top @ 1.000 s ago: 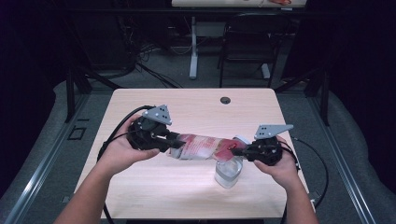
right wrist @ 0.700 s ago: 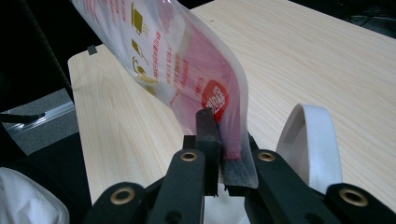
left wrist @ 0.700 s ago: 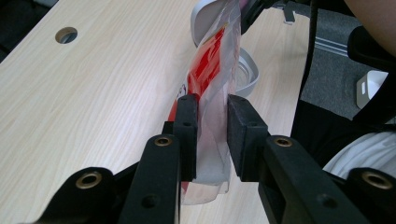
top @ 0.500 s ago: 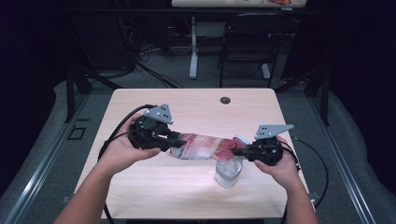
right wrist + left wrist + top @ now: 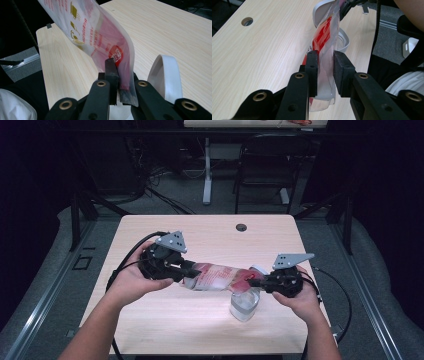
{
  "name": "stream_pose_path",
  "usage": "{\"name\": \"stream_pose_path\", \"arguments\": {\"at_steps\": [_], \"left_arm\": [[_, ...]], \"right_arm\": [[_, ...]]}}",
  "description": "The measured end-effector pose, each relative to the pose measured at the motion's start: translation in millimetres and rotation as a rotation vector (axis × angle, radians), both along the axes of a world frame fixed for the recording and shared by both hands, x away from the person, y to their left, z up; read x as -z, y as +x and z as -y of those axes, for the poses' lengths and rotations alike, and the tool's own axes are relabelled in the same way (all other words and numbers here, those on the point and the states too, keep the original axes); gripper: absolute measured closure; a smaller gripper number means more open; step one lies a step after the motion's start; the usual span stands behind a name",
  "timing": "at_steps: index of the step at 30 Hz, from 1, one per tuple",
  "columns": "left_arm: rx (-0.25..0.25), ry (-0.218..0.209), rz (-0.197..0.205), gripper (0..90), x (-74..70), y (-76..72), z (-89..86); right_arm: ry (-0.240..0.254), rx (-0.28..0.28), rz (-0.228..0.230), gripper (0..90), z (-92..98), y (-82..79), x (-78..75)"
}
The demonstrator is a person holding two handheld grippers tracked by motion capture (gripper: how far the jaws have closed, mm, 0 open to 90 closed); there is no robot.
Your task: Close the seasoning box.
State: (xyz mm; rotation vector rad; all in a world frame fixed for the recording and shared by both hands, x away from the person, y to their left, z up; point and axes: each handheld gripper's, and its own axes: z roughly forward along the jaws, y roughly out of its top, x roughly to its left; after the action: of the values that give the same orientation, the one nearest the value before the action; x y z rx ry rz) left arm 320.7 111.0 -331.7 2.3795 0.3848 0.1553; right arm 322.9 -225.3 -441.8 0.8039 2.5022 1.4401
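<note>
Pouch [image 5: 220, 276]: clear plastic with red print, held level above the desk [image 5: 150, 325], stretched between two grippers. Left end: left gripper [image 5: 184, 272], fingers [image 5: 312, 72] pressed on the pouch's clear sealed end; in the left gripper view the pads squeeze the film flat between them. Middle: pouch body sags slightly, off the desk surface. Right end: right gripper [image 5: 254, 282], fingers [image 5: 111, 75] brought almost together and clamped on the other edge of the pouch, next to a round red mark. Below that end: clear tub [image 5: 245, 304] standing on the desk, its white lid [image 5: 166, 77] hinged up beside the pouch. Status, as judged: pouch picked up and secured at both ends, positioned over the tub. Whether the pouch is already opened cannot be told. Remaining, as judged: opening or tipping the right end so the contents go into the tub, then closing the lid.
</note>
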Motion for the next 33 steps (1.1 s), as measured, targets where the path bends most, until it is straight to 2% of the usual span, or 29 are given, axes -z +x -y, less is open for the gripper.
{"name": "stream_pose_path", "arguments": {"at_steps": [33], "left_arm": [[0.010,0.000,0.007,75.1,-2.2,-0.3,3.0]], "right_arm": [[0.011,-0.006,-0.008,87.4,1.5,0.6,1.2]]}}
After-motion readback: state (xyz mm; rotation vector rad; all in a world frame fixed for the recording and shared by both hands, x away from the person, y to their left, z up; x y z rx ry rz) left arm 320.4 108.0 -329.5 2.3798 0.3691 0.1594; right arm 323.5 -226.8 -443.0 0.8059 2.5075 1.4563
